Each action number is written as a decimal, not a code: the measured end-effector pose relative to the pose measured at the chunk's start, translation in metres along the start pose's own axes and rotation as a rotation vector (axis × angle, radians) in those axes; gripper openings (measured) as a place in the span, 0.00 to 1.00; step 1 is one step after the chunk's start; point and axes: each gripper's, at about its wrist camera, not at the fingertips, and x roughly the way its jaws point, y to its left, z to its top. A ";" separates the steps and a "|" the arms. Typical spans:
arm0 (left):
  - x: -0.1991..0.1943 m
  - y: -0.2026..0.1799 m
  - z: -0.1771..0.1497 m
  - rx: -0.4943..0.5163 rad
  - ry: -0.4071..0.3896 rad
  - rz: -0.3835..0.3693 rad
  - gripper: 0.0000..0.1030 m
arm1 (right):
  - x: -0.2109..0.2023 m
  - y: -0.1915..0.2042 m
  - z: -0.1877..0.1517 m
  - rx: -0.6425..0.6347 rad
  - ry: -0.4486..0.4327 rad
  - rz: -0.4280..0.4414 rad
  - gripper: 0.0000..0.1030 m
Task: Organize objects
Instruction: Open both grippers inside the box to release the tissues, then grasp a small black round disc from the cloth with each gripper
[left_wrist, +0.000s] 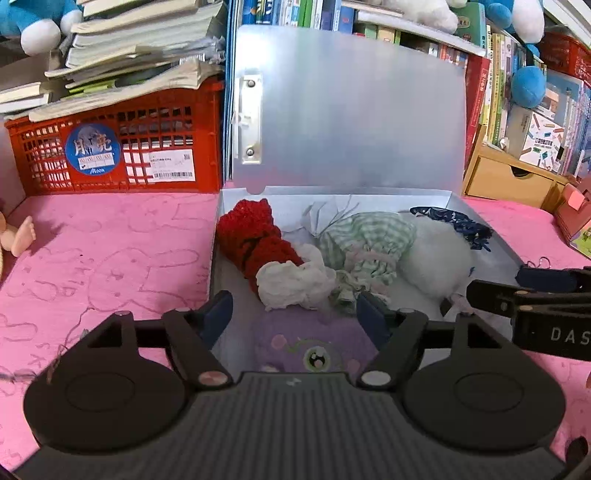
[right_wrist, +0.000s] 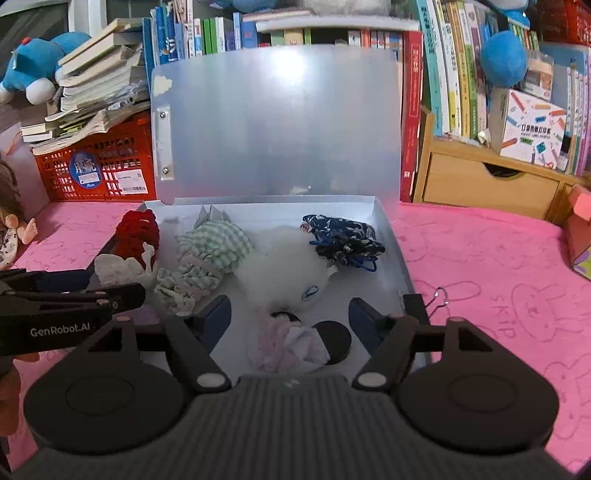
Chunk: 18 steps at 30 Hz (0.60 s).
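Observation:
A translucent plastic box (left_wrist: 480, 218) (right_wrist: 391, 236) lies on the pink mat with its lid (left_wrist: 351, 110) standing upright. Inside lie a red knit piece (left_wrist: 255, 236) (right_wrist: 136, 232), a white cloth (left_wrist: 291, 284), a green checked garment (left_wrist: 369, 236) (right_wrist: 214, 243), a white fluffy ball (left_wrist: 436, 251) (right_wrist: 280, 258) and a navy patterned cloth (right_wrist: 343, 236). My left gripper (left_wrist: 295, 317) is open above a purple plush piece (left_wrist: 310, 350) at the box's near edge. My right gripper (right_wrist: 290, 317) is open over a pale pink fluffy cloth (right_wrist: 284, 343) and a black disc (right_wrist: 332, 341).
A red crate (left_wrist: 110, 147) under stacked books stands at the back left, and a wooden drawer unit (right_wrist: 487, 184) at the back right. A doll (right_wrist: 14, 229) lies at the left edge. A binder clip (right_wrist: 436, 299) sits on the box's right wall. Pink mat (right_wrist: 498, 258) surrounds the box.

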 end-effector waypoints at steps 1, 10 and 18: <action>-0.003 -0.001 0.000 0.003 -0.002 0.004 0.79 | -0.003 0.000 0.000 -0.002 -0.004 -0.001 0.81; -0.033 -0.009 -0.005 0.027 -0.020 -0.013 0.83 | -0.036 0.000 -0.005 -0.026 -0.048 -0.009 0.87; -0.064 -0.015 -0.013 0.039 -0.046 -0.049 0.85 | -0.063 -0.001 -0.017 -0.030 -0.073 0.001 0.90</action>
